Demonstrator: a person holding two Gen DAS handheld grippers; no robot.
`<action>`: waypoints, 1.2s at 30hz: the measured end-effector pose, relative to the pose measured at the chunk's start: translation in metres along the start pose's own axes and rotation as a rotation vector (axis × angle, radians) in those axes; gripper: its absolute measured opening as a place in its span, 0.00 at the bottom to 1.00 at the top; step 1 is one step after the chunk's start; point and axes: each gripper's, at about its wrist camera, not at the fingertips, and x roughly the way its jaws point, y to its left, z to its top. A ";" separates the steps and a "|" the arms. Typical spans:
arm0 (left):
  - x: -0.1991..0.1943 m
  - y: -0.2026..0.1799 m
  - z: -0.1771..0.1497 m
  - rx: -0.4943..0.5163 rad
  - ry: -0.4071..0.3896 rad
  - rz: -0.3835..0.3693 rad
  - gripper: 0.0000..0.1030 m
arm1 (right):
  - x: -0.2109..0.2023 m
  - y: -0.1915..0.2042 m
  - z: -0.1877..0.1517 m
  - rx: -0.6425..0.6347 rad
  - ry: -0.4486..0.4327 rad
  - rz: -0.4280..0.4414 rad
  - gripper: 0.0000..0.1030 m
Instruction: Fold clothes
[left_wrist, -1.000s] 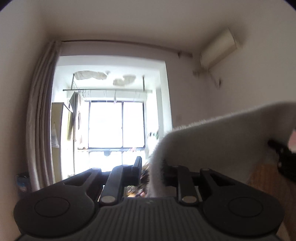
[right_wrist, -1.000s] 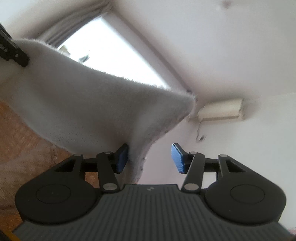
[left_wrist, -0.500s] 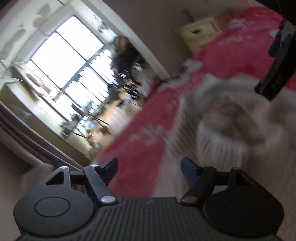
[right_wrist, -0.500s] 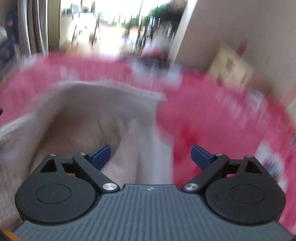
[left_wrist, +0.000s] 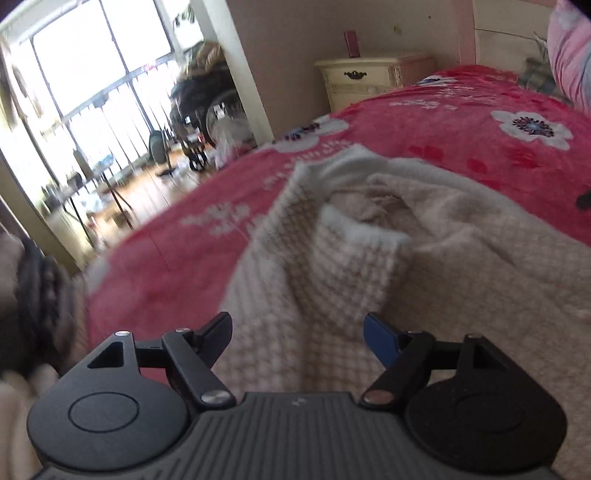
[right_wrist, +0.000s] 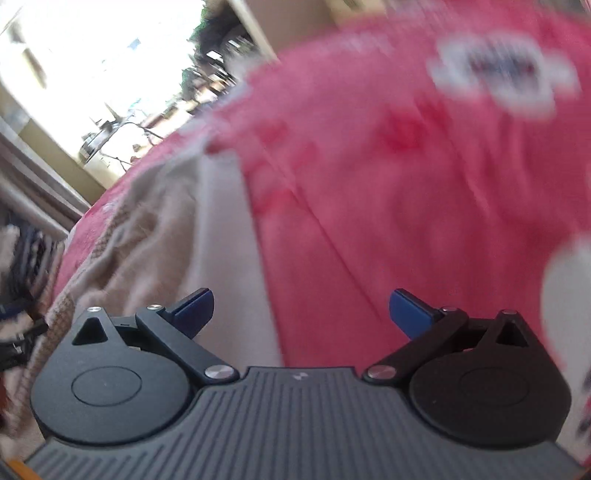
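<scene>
The left claw (left_wrist: 297, 328) stands with its two fingers spread wide and nothing between them, poised just above one cream knitted garment (left_wrist: 369, 266). That garment lies crumpled on the bed, its weave a small waffle check, with one fold standing up in a ridge just ahead of the fingers. The right claw (right_wrist: 301, 308) is likewise spread apart and empty; its left finger (right_wrist: 195, 308) hangs over the garment's pale edge (right_wrist: 221, 236), while its right finger sits over bare blanket. This view is smeared with blur, so finer detail is lost.

Under the garment spreads one red blanket (left_wrist: 461, 122) printed with white flowers, of which three show clearly in the left view. Beyond the bed's far edge stands one cream nightstand (left_wrist: 364, 83) with a dark handle, and one small dark-red object (left_wrist: 351, 43) sits on top. One large bright window (left_wrist: 92, 74) fills the far left, with clutter on the floor before it. A pink pillow (left_wrist: 569, 48) shows at the upper right corner.
</scene>
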 end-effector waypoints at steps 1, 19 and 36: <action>0.004 -0.003 -0.001 -0.010 0.004 -0.017 0.77 | 0.006 -0.007 -0.004 0.046 0.027 0.030 0.99; 0.024 -0.016 0.030 -0.236 -0.019 -0.476 0.82 | 0.026 0.288 -0.179 -0.952 0.109 0.194 1.00; 0.073 -0.039 0.013 -0.118 0.089 -0.412 0.80 | -0.029 0.243 -0.122 -0.698 0.176 0.355 0.99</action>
